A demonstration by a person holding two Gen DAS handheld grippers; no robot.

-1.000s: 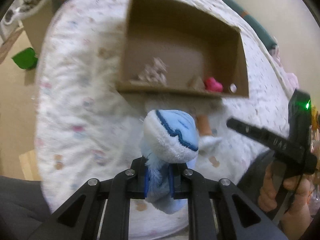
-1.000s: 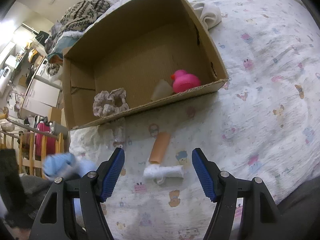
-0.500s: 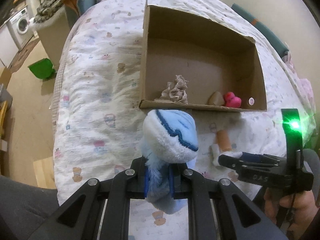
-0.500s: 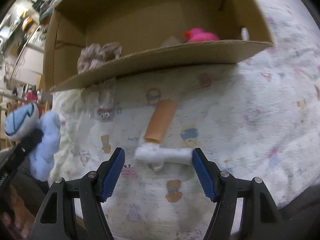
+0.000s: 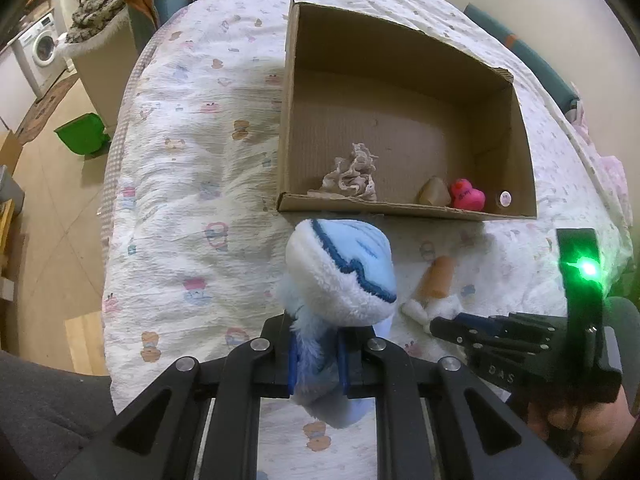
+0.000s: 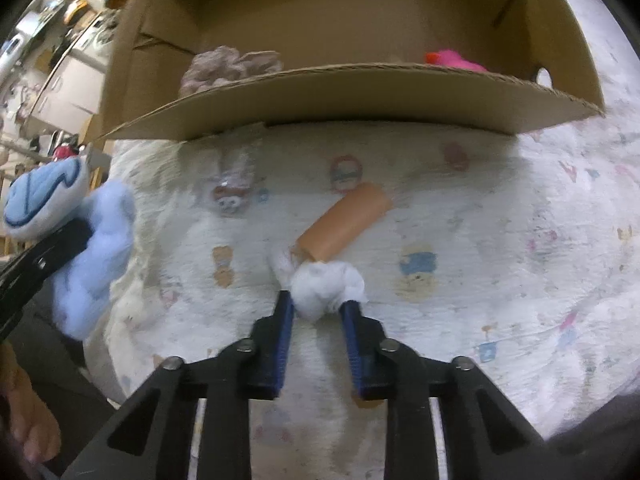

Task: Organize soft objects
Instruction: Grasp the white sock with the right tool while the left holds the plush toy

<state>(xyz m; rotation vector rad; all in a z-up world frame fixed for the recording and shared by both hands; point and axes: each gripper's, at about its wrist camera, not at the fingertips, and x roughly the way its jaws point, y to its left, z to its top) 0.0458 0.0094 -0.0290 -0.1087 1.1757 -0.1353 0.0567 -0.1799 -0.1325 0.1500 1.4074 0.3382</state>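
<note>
My right claw (image 6: 316, 304) has dropped from hovering wide over the bed to pinching the white fluffy end of the plush (image 6: 326, 286), its orange tube (image 6: 344, 226) pointing ahead toward the cardboard box (image 6: 360, 100). I grip the soft tuft because it compresses easily. My left claw (image 5: 318, 360) stays clamped on the blue plush (image 5: 340, 272), held just short of the box, waiting its turn.

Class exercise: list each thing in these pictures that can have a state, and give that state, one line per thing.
Left tool: shut on blue plush toy.
Right tool: shut on white sock, which lies on the bedspread.
Cardboard box: open-topped, holding scrunchie and pink duck.
</note>
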